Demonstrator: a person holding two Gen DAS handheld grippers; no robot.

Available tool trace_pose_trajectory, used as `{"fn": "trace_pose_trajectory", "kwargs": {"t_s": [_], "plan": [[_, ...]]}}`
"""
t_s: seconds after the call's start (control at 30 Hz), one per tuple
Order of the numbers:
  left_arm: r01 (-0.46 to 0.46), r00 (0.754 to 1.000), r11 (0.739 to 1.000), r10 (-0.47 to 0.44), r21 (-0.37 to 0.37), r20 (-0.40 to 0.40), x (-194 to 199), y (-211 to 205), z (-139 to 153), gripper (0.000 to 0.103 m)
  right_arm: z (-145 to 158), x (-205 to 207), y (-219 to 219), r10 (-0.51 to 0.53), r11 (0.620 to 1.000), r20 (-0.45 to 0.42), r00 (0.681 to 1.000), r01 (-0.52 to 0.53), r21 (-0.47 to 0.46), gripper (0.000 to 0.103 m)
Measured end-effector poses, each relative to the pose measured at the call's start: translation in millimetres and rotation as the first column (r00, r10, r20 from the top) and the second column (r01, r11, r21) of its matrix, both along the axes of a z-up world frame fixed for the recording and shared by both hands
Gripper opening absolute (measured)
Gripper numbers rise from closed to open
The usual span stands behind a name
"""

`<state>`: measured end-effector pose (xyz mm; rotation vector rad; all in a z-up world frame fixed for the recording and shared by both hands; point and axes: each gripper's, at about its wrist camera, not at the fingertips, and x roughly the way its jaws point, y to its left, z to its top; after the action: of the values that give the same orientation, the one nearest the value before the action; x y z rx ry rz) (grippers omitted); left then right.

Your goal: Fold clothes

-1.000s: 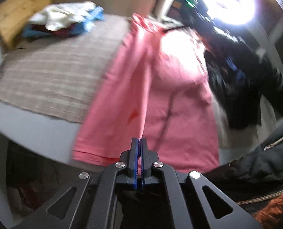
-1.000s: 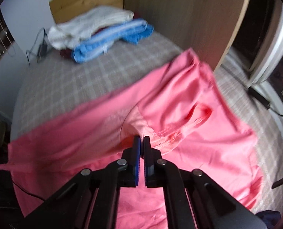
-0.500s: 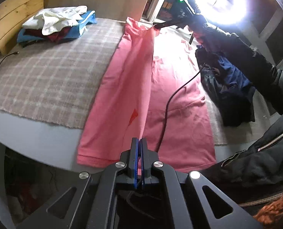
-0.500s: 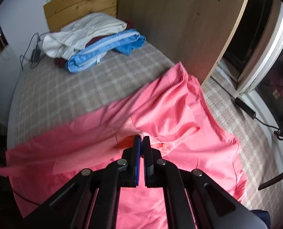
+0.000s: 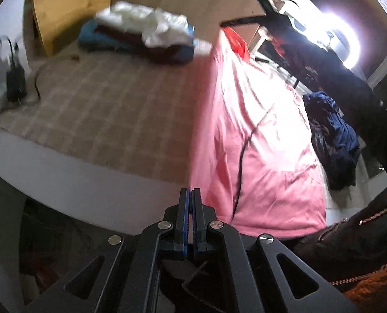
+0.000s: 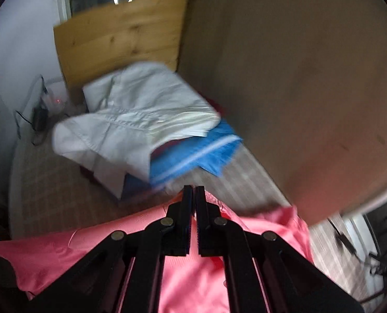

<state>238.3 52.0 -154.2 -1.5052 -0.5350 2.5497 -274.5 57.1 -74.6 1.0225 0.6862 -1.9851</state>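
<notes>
A pink shirt (image 5: 258, 130) lies lengthwise on the plaid blanket (image 5: 102, 104), doubled along a raised fold on its left side. My left gripper (image 5: 192, 193) is shut on the near end of that fold, at the bed's front edge. In the right wrist view the pink shirt (image 6: 63, 255) spreads under and behind my right gripper (image 6: 194, 190), which is shut with pink cloth showing between its fingers (image 6: 186, 219). This view is motion-blurred.
A pile of white, blue and dark red clothes (image 5: 146, 34) (image 6: 141, 120) sits by the wooden headboard (image 6: 120, 36). A wooden panel (image 6: 297, 78) stands to the right. A dark blue garment (image 5: 331, 135) lies beside the shirt. A black cable (image 5: 241, 161) crosses the shirt.
Both grippers have swept sideways with the shirt still held. The clothes pile now looms close ahead of the right gripper. The shirt's fold has shifted right in the left wrist view.
</notes>
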Motion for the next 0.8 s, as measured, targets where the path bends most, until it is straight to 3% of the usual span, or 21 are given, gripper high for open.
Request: {"fn": "trace_pose_trajectory", "kwargs": {"t_s": [0.1, 0.13, 0.17, 0.23, 0.3, 0.37, 0.43, 0.47, 0.5, 0.53, 0.63, 0.77, 0.8], "plan": [[0.042, 0.997, 0.998, -0.045, 0.037, 0.067, -9, -17, -30, 0.001, -36, -5, -42, -0.003, 0.991, 0.011, 1.0, 0.002, 0.133, 0.007], [0.056, 0.994, 0.997, -0.06, 0.05, 0.089, -11, -23, -40, 0.002, -39, -8, -45, -0.016, 0.991, 0.027, 1.0, 0.013, 0.133, 0.007], [0.076, 0.991, 0.996, -0.081, 0.054, 0.109, -15, -27, -47, 0.002, -38, -11, -46, -0.03, 0.993, 0.047, 0.998, 0.025, 0.115, 0.008], [0.114, 0.983, 0.992, -0.12, 0.054, 0.14, -19, -36, -54, 0.002, -22, -16, -34, -0.064, 0.997, 0.074, 0.995, 0.06, 0.054, 0.02], [0.14, 0.978, 0.99, -0.143, 0.033, 0.154, -23, -46, -51, 0.002, 6, -18, -5, -0.131, 0.991, 0.063, 0.989, 0.132, -0.01, 0.04], [0.176, 0.975, 0.984, -0.172, -0.011, 0.142, -34, -55, -36, 0.001, 36, -17, 36, -0.206, 0.973, 0.064, 0.976, 0.212, -0.097, 0.041], [0.23, 0.968, 0.971, -0.222, -0.066, 0.116, -53, -61, -16, 0.001, 50, -11, 80, -0.29, 0.945, 0.071, 0.954, 0.298, -0.138, 0.034], [0.274, 0.96, 0.958, -0.267, -0.087, 0.089, -71, -60, -6, 0.001, 50, -7, 100, -0.328, 0.931, 0.078, 0.941, 0.336, -0.142, 0.019], [0.315, 0.949, 0.942, -0.309, -0.119, 0.068, -93, -53, 4, 0.002, 46, -1, 119, -0.363, 0.918, 0.089, 0.927, 0.373, -0.136, 0.015], [0.354, 0.935, 0.923, -0.351, -0.152, 0.05, -115, -46, 13, 0.006, 40, 4, 137, -0.397, 0.905, 0.102, 0.912, 0.407, -0.126, 0.015], [0.49, 0.859, 0.844, -0.51, -0.219, -0.041, -203, -6, 31, 0.034, 14, 18, 180, -0.491, 0.862, 0.11, 0.864, 0.5, -0.084, 0.015], [0.584, 0.768, 0.755, -0.633, -0.298, -0.099, -312, 61, 30, 0.036, -29, 27, 226, -0.586, 0.792, 0.183, 0.789, 0.606, -0.078, 0.015], [0.595, 0.756, 0.739, -0.648, -0.315, -0.092, -337, 72, 24, 0.036, -40, 31, 236, -0.605, 0.777, 0.193, 0.772, 0.626, -0.071, 0.015]]}}
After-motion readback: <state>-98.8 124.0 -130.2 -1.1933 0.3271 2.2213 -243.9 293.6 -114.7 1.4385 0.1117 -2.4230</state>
